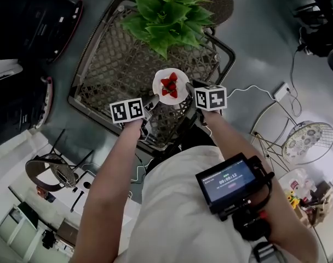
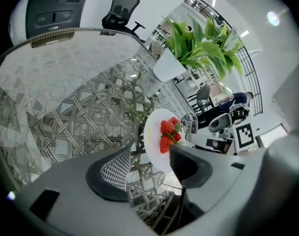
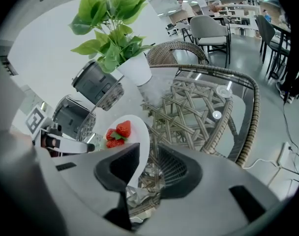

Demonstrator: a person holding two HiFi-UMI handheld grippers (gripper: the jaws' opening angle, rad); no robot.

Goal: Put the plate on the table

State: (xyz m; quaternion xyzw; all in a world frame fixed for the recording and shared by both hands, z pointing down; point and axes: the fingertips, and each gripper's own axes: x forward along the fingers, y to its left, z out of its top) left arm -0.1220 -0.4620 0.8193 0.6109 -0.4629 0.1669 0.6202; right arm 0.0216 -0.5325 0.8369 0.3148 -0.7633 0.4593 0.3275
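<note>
A white plate (image 1: 171,86) with strawberries (image 1: 170,85) rests on the glass top of a woven wicker table (image 1: 101,64), near its front edge. My left gripper (image 1: 153,99) is at the plate's left rim, open, with its pads wide apart. In the left gripper view the plate (image 2: 153,132) lies just ahead of the right jaw of my left gripper (image 2: 149,151), and neither pad presses on it. My right gripper (image 1: 189,87) is at the right rim. In the right gripper view the plate's (image 3: 134,127) rim passes between the jaws of my right gripper (image 3: 147,149), beside the left pad, with a gap to the right pad.
A potted green plant (image 1: 166,12) stands on the table's far side, just behind the plate. Black chairs (image 1: 29,21) sit to the left. A wire side table (image 1: 309,141) and a power strip (image 1: 281,91) with its cable lie on the floor at right.
</note>
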